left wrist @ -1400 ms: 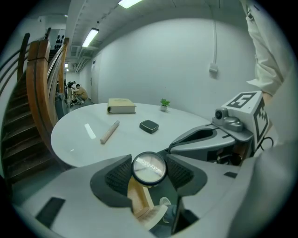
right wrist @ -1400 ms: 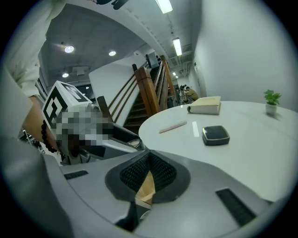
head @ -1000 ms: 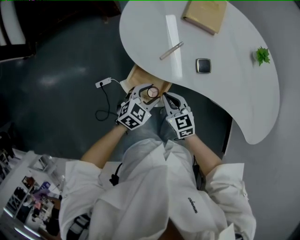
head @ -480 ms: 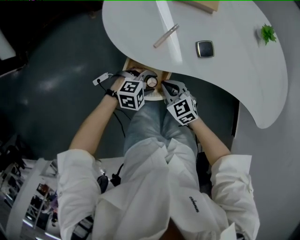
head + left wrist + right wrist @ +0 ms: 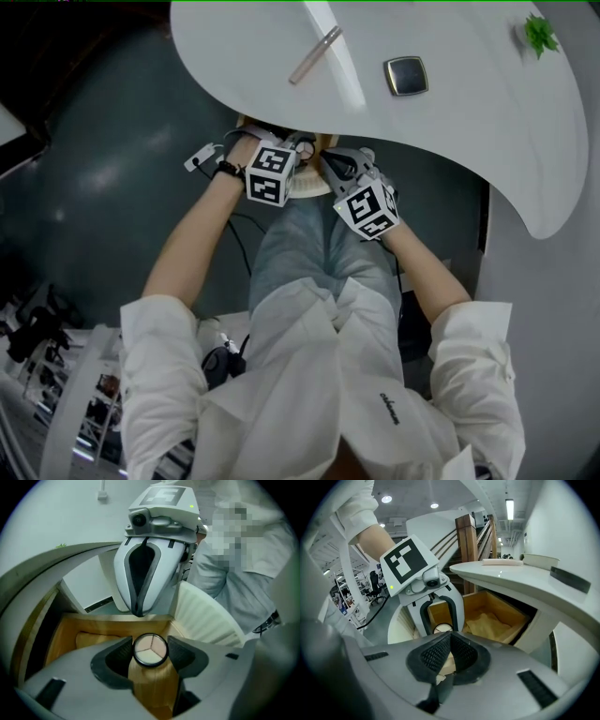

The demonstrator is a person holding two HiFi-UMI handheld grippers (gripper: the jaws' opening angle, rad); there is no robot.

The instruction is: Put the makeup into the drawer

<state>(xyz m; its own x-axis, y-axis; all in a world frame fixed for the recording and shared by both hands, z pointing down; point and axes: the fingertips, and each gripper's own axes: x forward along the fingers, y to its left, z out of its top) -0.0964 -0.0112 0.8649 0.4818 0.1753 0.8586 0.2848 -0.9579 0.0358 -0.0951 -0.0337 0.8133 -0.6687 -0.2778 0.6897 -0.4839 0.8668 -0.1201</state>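
Your left hand-held gripper [image 5: 151, 653] pinches the round makeup compact [image 5: 150, 648] by its rim, tilted down over the open wooden drawer [image 5: 65, 632] beneath the surface's [image 5: 450, 131] near edge, probably for a straight drop inside, while your right hand-held gripper [image 5: 449, 644] hovers alongside, jaws together and empty.

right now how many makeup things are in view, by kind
round compact: 1
square compact: 1
slim tube: 1
total: 3
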